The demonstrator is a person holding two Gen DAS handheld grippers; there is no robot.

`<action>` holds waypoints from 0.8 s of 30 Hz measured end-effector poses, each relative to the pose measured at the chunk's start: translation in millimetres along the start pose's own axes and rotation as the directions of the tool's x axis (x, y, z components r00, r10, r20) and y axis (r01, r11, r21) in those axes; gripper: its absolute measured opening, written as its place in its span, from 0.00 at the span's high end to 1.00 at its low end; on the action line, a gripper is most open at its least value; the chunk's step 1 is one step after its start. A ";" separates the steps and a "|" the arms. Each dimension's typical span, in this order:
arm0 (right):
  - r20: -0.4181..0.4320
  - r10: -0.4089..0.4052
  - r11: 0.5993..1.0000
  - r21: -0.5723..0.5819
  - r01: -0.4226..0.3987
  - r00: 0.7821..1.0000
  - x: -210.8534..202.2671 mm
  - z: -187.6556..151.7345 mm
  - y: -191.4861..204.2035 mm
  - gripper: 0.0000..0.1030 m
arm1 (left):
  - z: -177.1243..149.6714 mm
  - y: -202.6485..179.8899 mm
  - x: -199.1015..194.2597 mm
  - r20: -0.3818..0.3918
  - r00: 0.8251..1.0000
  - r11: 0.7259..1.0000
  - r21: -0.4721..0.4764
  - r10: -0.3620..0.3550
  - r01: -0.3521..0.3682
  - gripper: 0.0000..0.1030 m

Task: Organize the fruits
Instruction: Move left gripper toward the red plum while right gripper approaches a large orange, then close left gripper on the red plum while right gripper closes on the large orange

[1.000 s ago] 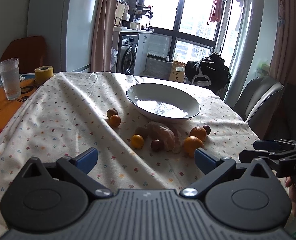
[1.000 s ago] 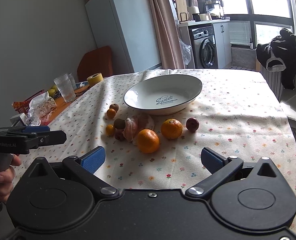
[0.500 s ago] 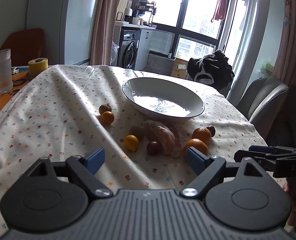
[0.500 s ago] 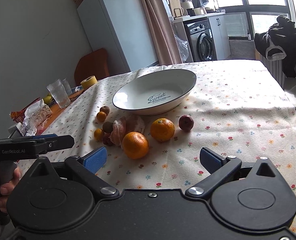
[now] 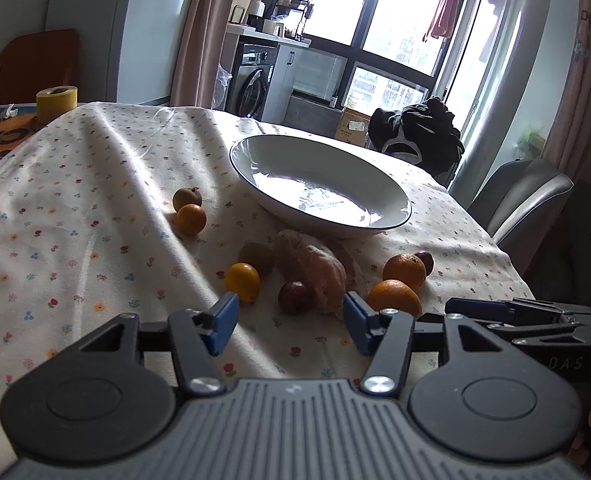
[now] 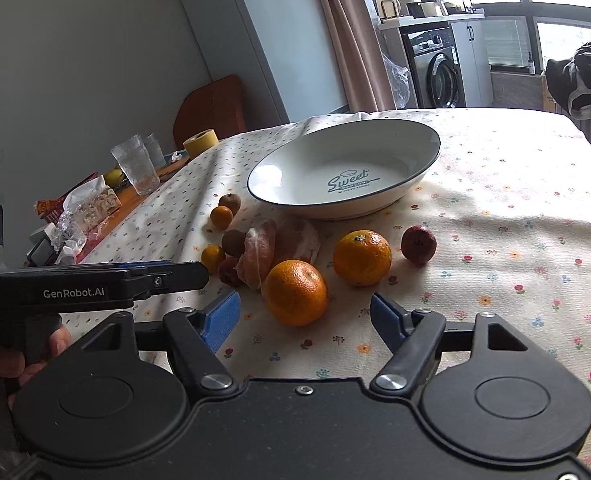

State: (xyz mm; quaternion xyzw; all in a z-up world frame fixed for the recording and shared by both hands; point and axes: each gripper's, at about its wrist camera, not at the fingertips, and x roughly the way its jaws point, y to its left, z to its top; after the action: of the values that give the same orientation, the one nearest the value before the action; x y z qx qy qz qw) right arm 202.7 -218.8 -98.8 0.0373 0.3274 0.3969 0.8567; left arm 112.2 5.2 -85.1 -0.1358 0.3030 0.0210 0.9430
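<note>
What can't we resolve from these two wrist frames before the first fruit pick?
- Left wrist view: the right gripper shows side-on and is cut by the frame edge; its opening is unreadable there.
- Right wrist view: the dark red fruit is partly hidden behind the left gripper and the peeled citrus.
- Left wrist view: glare washes out the print inside the bowl.
- Both views: each gripper body hides the near table edge.

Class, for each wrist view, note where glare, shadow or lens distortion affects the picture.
Left wrist view: windows blown out, glare on the bowl, fruit backlit. Right wrist view: sunlit patch on the tablecloth, bowl print readable, fridge edges bowed by the fisheye.
</note>
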 end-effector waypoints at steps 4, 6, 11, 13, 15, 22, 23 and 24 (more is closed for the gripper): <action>-0.015 0.014 1.000 0.000 -0.014 1.000 9.9 1.6 1.0 0.41 | 1.3 1.0 7.6 -0.005 1.000 1.000 -0.001 -0.008 0.008 0.52; -0.021 0.016 1.000 0.003 -0.016 1.000 14.1 1.9 0.9 0.42 | 1.5 -0.2 11.3 -0.007 1.000 1.000 0.011 -0.005 0.005 0.55; -0.034 0.026 1.000 0.013 -0.026 0.999 20.6 2.4 -1.9 0.47 | 3.0 0.5 20.1 -0.020 1.000 1.000 0.008 -0.021 0.022 0.65; -0.038 0.025 1.000 0.004 -0.025 0.999 22.8 2.6 -1.9 0.48 | 3.0 0.1 24.2 -0.023 0.999 1.000 0.012 -0.026 0.027 0.65; -0.036 0.025 1.000 0.001 -0.025 0.999 23.4 2.7 -2.9 0.48 | 3.4 0.6 28.8 -0.028 0.999 0.999 0.010 -0.033 0.033 0.65; -0.034 0.051 0.999 0.005 -0.051 0.998 27.9 5.4 -5.9 0.49 | 7.3 1.5 37.8 -0.038 0.998 0.998 0.005 -0.057 0.057 0.65; -0.037 0.053 0.999 0.000 -0.053 0.998 28.2 6.1 -4.8 0.53 | 7.6 0.3 37.0 -0.036 0.997 0.998 0.009 -0.062 0.062 0.65; -0.040 0.055 0.998 -0.003 -0.055 0.998 28.5 6.3 -4.3 0.56 | 7.3 0.0 36.5 -0.035 0.997 0.998 0.010 -0.066 0.067 0.65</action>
State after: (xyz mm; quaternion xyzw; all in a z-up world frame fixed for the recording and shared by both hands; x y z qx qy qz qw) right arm 222.7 -200.4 -110.4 0.0366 0.3427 0.4217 0.8387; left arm 146.1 5.7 -100.4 -0.1411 0.3146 -0.0143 0.9386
